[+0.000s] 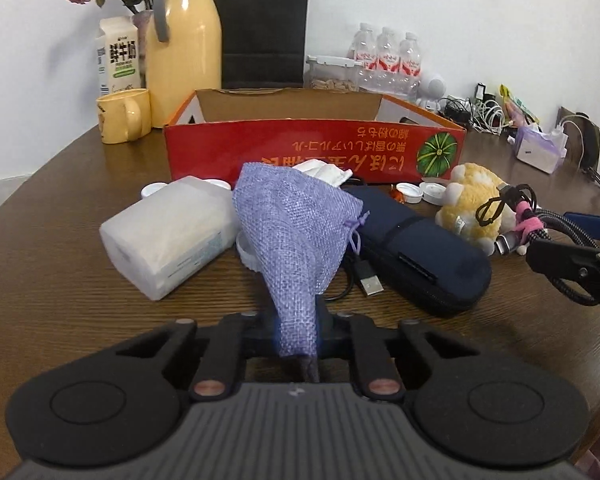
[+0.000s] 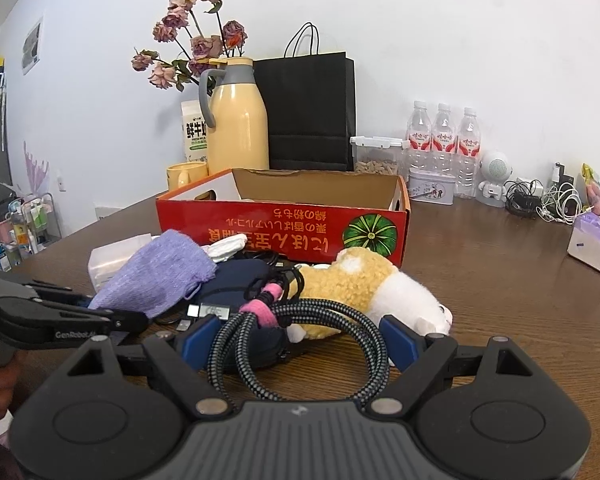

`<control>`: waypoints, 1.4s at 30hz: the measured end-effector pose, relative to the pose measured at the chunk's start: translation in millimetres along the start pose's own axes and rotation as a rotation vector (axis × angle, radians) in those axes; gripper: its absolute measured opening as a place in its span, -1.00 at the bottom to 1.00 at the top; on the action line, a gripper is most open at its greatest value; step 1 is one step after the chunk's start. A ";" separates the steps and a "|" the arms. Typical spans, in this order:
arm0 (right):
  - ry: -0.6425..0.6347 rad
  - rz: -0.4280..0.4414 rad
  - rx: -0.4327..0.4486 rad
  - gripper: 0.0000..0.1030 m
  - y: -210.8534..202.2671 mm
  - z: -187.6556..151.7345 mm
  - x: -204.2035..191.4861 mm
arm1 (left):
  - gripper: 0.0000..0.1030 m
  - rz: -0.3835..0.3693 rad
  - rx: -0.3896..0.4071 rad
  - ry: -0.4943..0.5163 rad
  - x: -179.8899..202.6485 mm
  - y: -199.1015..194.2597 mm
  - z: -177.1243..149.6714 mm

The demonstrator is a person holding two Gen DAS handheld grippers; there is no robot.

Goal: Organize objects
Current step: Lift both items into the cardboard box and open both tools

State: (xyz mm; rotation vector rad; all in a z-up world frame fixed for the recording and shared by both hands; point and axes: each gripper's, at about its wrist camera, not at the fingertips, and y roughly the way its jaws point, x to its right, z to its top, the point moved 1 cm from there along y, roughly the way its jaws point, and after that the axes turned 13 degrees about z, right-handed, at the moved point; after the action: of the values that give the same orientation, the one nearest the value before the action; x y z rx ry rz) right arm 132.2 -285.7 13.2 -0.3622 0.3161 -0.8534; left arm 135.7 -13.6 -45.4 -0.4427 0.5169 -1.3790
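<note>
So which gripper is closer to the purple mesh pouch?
Left. The left gripper is shut on the purple mesh pouch; the right gripper sits beside it, around a coiled cable.

The pouch [image 1: 296, 236] is lilac, in an open burlap weave, with a purple drawstring. The box [image 1: 312, 152] is red outside with yellow lettering and a green striped pumpkin, plain brown cardboard inside. The case [image 1: 416, 248] is dark navy. The plush [image 2: 364, 284] is yellow-tan and white. The cable [image 2: 300, 344] is braided black and grey, bound by a pink strap. The jug [image 1: 182, 56] is pale yellow with a grey handle; the mug [image 1: 122, 116] is yellow too. The bag [image 1: 260, 24] is black. The table [image 1: 60, 300] is dark brown woodgrain. The bottles [image 2: 442, 144] carry red labels. The grippers' pads [image 2: 400, 340] are blue on black frames.
</note>
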 end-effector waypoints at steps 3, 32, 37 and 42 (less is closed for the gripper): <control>-0.004 -0.001 0.003 0.66 -1.8 0.7 -1.3 | -0.76 0.003 0.034 -0.003 -2.4 -10.7 1.6; -0.092 -0.049 0.141 0.66 58.0 118.9 0.0 | -0.76 0.027 0.122 -0.079 12.0 4.2 149.8; -0.093 -0.081 0.129 0.66 89.0 144.1 9.6 | -0.76 0.020 0.118 -0.115 13.5 28.2 178.1; -0.071 -0.103 0.110 0.66 127.1 165.9 25.9 | -0.76 0.038 0.087 -0.170 15.6 65.3 202.8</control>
State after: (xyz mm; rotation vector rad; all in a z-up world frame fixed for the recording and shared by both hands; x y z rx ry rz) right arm 301.5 -198.9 103.3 -0.3075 0.1847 -0.9521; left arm 308.7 -20.6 79.8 -0.4720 0.3240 -1.3086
